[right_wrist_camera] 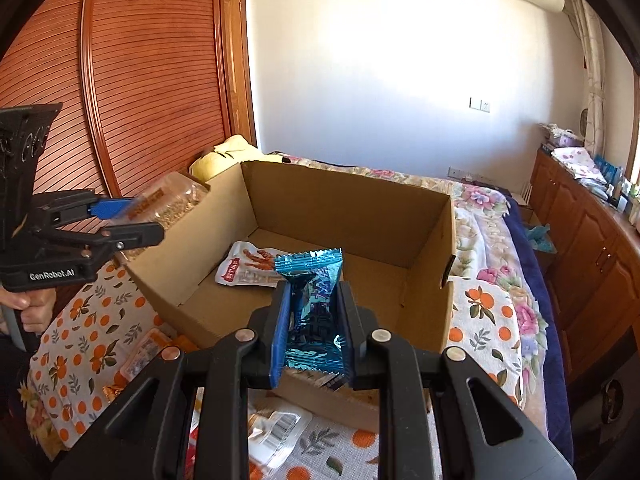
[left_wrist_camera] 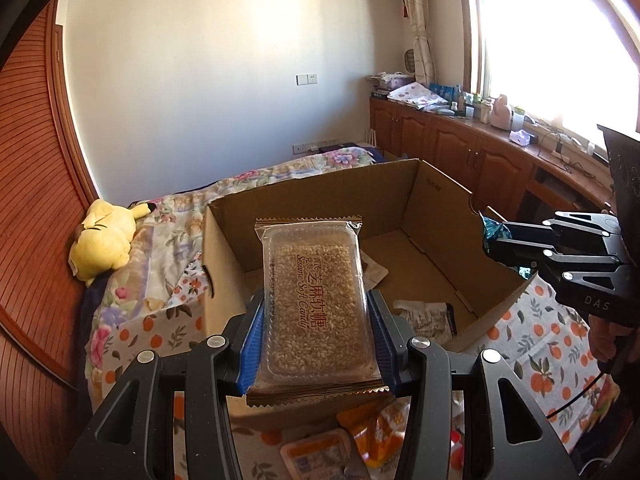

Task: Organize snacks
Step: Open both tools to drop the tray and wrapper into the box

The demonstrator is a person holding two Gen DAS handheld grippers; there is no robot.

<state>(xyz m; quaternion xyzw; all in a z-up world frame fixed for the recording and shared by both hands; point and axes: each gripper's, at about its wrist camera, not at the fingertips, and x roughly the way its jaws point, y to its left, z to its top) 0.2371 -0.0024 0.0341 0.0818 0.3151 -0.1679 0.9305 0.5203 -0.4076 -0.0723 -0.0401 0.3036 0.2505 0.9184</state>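
Observation:
My left gripper (left_wrist_camera: 316,300) is shut on a clear sesame soft candy pack (left_wrist_camera: 316,296), held above the near left part of an open cardboard box (left_wrist_camera: 436,196). My right gripper (right_wrist_camera: 312,296) is shut on a blue foil snack packet (right_wrist_camera: 314,304), held over the box's near edge (right_wrist_camera: 328,396). In the left wrist view the right gripper (left_wrist_camera: 496,240) shows at the box's right wall with the blue packet (left_wrist_camera: 494,232). In the right wrist view the left gripper (right_wrist_camera: 140,216) shows at the box's left wall with the candy pack (right_wrist_camera: 168,200). A white snack bag (right_wrist_camera: 248,266) lies inside the box.
The box stands on a bed with an orange-print cloth (right_wrist_camera: 80,332). More snack packs lie on the cloth in front of the box (left_wrist_camera: 316,456) (right_wrist_camera: 276,436). A yellow plush toy (left_wrist_camera: 104,240) lies at the left. Wooden cabinets (left_wrist_camera: 452,144) run along the right under the window.

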